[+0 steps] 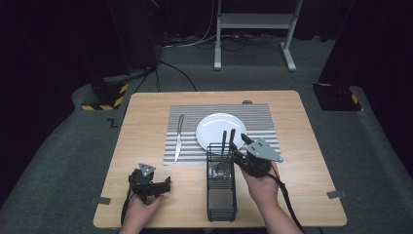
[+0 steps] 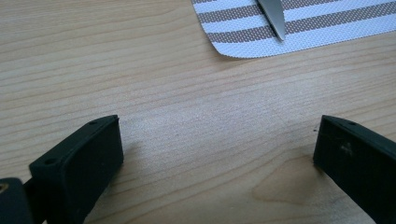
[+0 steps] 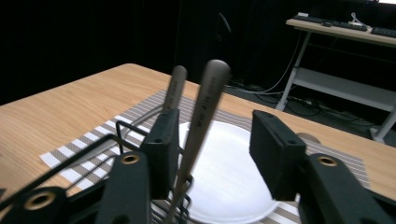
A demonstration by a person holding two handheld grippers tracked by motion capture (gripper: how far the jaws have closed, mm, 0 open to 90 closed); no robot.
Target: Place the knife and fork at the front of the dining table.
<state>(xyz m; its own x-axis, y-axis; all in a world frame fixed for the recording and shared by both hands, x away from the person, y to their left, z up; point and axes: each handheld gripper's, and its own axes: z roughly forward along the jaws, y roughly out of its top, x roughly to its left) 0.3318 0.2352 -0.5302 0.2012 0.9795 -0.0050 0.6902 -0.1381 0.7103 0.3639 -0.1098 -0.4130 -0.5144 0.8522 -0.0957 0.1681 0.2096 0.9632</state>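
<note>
A black wire cutlery basket stands near the table's front edge with two metal utensils upright in it. In the right gripper view the nearer handle rises between my right gripper's jaws. It stands close beside the left one, with a clear gap to the right one. The second handle stands just behind the left jaw. From above, my right gripper reaches the basket's far end from the right. My left gripper rests open on bare wood at the front left, with nothing between its jaws.
A white plate sits on a striped placemat just beyond the basket. A table knife lies on the mat's left side, its tip ahead of my left gripper. A desk frame stands beyond the table.
</note>
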